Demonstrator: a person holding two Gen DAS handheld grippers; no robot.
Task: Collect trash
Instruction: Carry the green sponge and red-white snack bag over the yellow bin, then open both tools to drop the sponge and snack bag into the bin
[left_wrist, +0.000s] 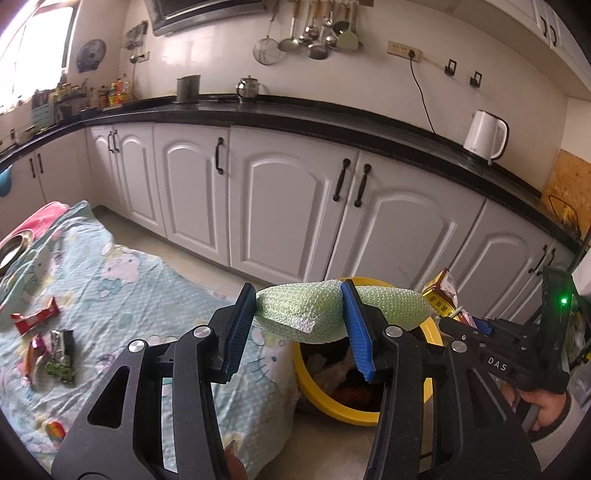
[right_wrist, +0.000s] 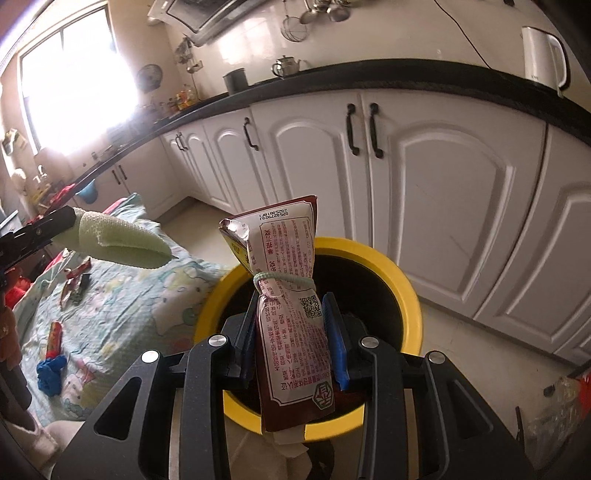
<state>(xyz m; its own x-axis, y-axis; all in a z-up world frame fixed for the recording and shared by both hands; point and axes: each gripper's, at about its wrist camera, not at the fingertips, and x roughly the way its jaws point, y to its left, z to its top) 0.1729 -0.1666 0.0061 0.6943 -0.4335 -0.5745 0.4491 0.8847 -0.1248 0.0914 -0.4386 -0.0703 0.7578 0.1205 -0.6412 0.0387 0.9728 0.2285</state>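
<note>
the left gripper (left_wrist: 299, 325) fingers are clamped on green bubble wrap (left_wrist: 314, 306) over the yellow bin (right_wrist: 402, 280) left rim; it may fall outside onto the bed (left_wrist: 129, 280). the right gripper (right_wrist: 291, 339) fingers clamp the tied packet (right_wrist: 291, 295) above the bin's middle.

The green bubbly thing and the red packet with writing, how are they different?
The green bubble wrap is plain, soft and puffy; the red packet is printed with text and tied round its middle with a band. The left gripper holds the bubble wrap lying sideways; the right gripper holds the packet standing up. Both are pinched between blue pads, at the yellow bin.
</note>
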